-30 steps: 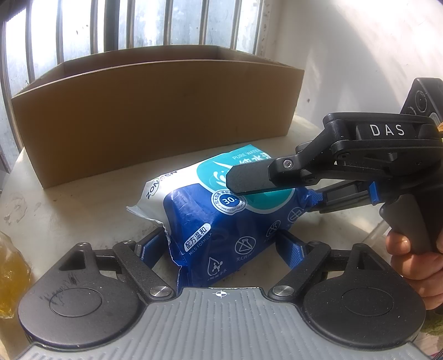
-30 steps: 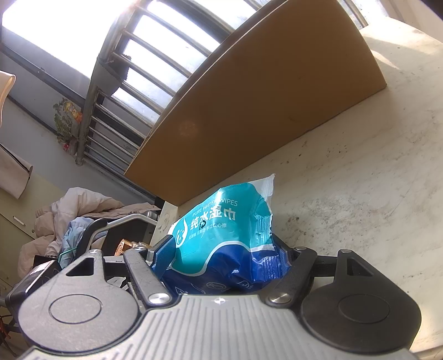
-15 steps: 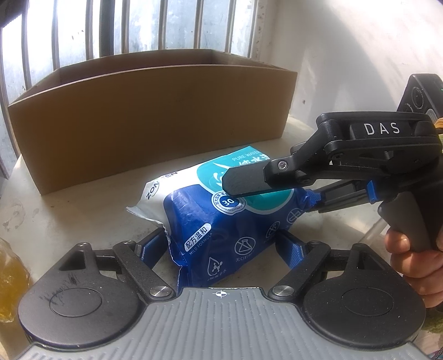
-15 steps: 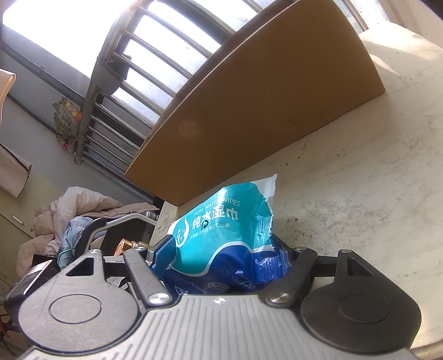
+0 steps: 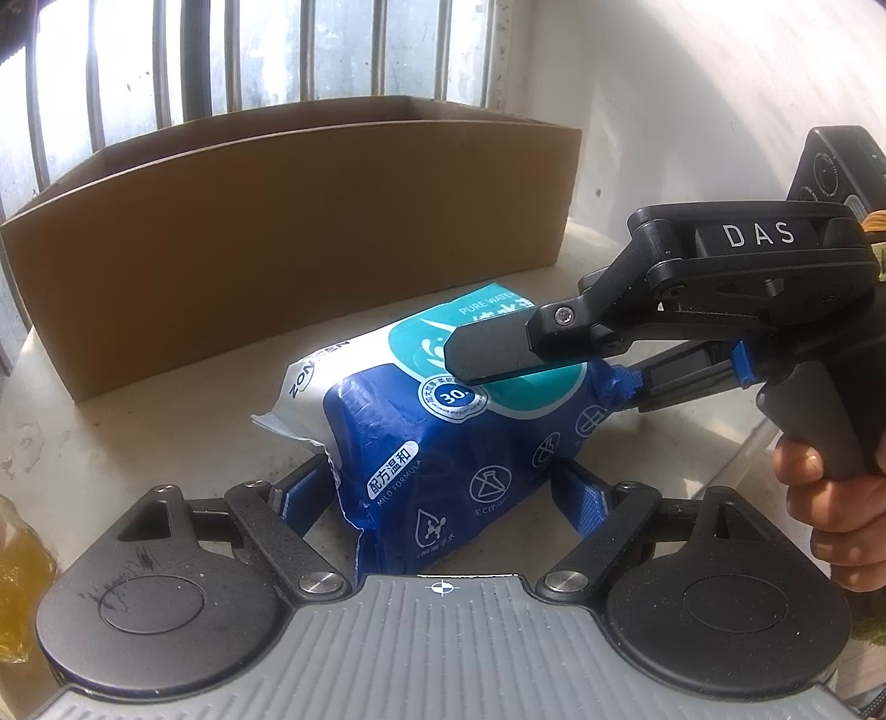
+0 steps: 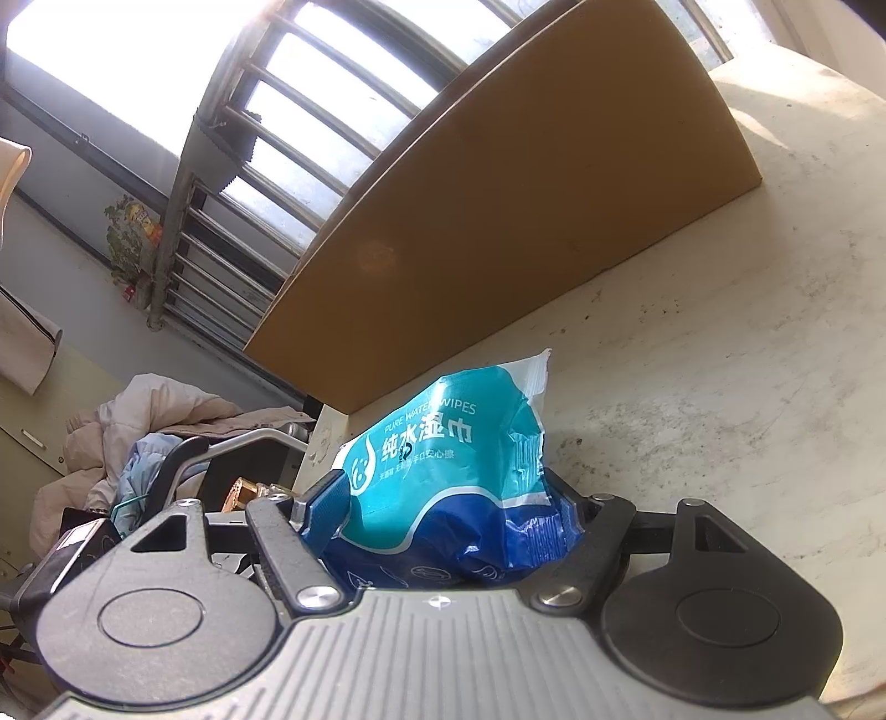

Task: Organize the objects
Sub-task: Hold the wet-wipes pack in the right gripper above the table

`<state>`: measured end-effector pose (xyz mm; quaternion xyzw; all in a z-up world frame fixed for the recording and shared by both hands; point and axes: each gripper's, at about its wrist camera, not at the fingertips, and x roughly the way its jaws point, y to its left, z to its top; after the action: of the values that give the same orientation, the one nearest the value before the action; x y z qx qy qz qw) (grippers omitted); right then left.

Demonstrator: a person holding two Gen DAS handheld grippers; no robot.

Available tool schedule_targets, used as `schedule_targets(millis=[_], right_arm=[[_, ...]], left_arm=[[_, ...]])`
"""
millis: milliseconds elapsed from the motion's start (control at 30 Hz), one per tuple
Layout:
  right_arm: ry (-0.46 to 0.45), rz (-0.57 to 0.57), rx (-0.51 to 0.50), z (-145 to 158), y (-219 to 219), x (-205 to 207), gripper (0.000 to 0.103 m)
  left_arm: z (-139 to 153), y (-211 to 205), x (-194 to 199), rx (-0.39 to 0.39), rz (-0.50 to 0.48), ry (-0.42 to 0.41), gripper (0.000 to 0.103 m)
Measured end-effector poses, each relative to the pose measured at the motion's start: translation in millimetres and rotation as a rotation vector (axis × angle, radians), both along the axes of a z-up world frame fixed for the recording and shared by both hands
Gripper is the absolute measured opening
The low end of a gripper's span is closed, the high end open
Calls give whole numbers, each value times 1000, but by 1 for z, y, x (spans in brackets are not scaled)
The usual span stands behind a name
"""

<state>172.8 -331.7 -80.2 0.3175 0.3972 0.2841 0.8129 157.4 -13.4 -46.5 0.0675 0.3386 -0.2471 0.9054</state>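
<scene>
A blue and teal pack of wet wipes point(image 5: 443, 437) is held just above the pale table point(image 5: 138, 443). My left gripper point(image 5: 437, 498) is shut on its near end, blue pads pressed into both sides. My right gripper point(image 5: 531, 365) comes in from the right and is shut on the pack's far end, one finger on top and one below. The right wrist view shows the pack point(image 6: 443, 487) squeezed between that gripper's point(image 6: 454, 509) blue pads. An open brown cardboard box point(image 5: 288, 221) stands behind the pack.
Barred windows point(image 5: 332, 50) run behind the box, with a white wall point(image 5: 720, 83) at right. A yellowish plastic bag point(image 5: 16, 565) lies at the table's left edge. In the right wrist view, clothes point(image 6: 127, 443) are piled beyond the table's far edge.
Both grippers have lifted the pack slightly and carried it a little closer to the box. The grips are unchanged.
</scene>
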Motion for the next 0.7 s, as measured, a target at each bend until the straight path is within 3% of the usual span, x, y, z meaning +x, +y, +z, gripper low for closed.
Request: schedule_targets(millis=[233, 700], right_arm=[[-3, 2, 5, -1, 1, 0, 76], [-5, 5, 7, 0, 0, 0, 76]], left_arm=[[-4, -3, -2, 17, -5, -6, 90], [-3, -5, -1, 8, 3, -8, 88]])
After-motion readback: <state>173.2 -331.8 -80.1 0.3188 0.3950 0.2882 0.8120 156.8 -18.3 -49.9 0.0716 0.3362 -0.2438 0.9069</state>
